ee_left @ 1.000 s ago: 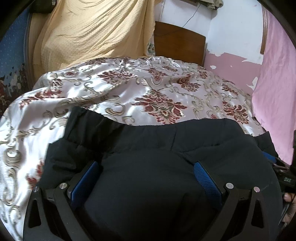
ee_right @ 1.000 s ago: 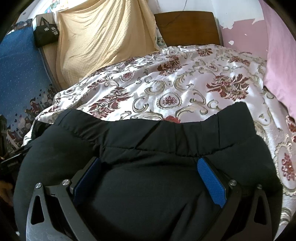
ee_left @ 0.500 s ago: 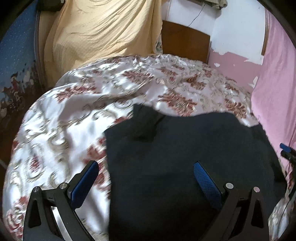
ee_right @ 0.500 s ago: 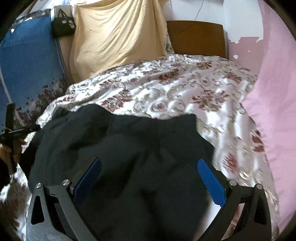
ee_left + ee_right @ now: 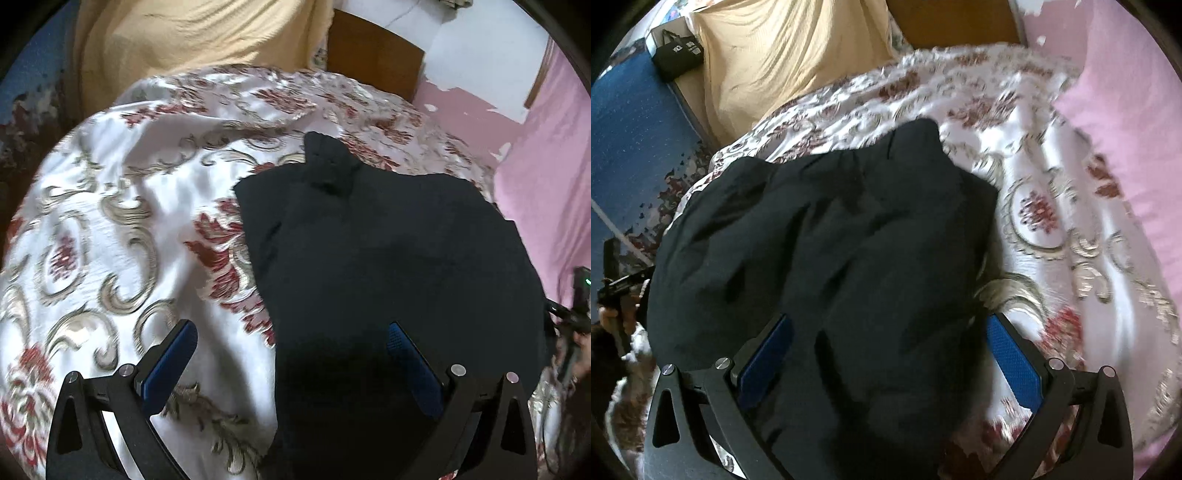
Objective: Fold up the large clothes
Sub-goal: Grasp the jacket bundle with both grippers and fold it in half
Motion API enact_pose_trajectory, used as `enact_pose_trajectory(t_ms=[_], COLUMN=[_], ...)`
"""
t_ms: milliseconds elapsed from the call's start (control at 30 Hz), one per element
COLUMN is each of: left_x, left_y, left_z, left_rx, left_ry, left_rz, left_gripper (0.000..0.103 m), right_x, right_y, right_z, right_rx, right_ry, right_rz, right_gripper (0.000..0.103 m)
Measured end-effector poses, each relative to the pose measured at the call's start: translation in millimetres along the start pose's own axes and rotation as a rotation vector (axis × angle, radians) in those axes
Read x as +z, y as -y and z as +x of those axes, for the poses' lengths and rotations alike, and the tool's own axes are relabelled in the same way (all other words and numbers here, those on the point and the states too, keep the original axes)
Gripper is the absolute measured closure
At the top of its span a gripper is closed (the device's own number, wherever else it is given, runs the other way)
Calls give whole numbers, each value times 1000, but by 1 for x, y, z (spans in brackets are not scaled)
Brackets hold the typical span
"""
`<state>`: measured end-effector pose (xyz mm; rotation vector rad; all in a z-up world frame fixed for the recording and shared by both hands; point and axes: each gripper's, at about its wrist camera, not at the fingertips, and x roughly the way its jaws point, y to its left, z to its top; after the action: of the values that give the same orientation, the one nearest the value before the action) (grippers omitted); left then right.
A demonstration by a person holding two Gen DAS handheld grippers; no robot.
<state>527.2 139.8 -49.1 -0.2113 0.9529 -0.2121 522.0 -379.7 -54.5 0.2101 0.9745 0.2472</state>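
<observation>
A large black garment lies folded on the patterned bedspread, with a narrow flap sticking out at its far edge. My left gripper hangs open above the garment's left edge, its blue pads wide apart and nothing between them. In the right wrist view the same black garment looks bulky and creased. My right gripper is open over its near right part, not holding the cloth. The other gripper shows at the far left edge, with a hand on it.
A yellow cloth drapes over furniture behind the bed, beside a wooden headboard. A pink pillow or cloth lies along the right side. A black bag sits at the back left above a blue surface.
Both grippers let go of the black garment and pulled back and up. The garment now lies lower and smaller in view, and the left gripper shifted left over the bedspread.
</observation>
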Motion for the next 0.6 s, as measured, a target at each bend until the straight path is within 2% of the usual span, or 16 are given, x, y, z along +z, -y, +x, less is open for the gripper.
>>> enact_pose_trajectory(t_ms=[133,267,433,600], left_x=[7,9,9,10], left_y=[-3,-7,-8,-6], left_z=[17,33,47,56], left_rx=[-63,-144,-239,-277], left_ry=[-59,-105,-137,-166], left_rz=[33,20,-15,-11], left_gripper=[0,0,0,0], right_x=[8,12,12,10], right_y=[8,9,0,-8], right_z=[22,40,52,54], right_rx=[40,90,122,187], right_ry=[-78,-123,-131,-108], right_rz=[-6,-30,-68,-60], right_gripper=[1,1,1,1])
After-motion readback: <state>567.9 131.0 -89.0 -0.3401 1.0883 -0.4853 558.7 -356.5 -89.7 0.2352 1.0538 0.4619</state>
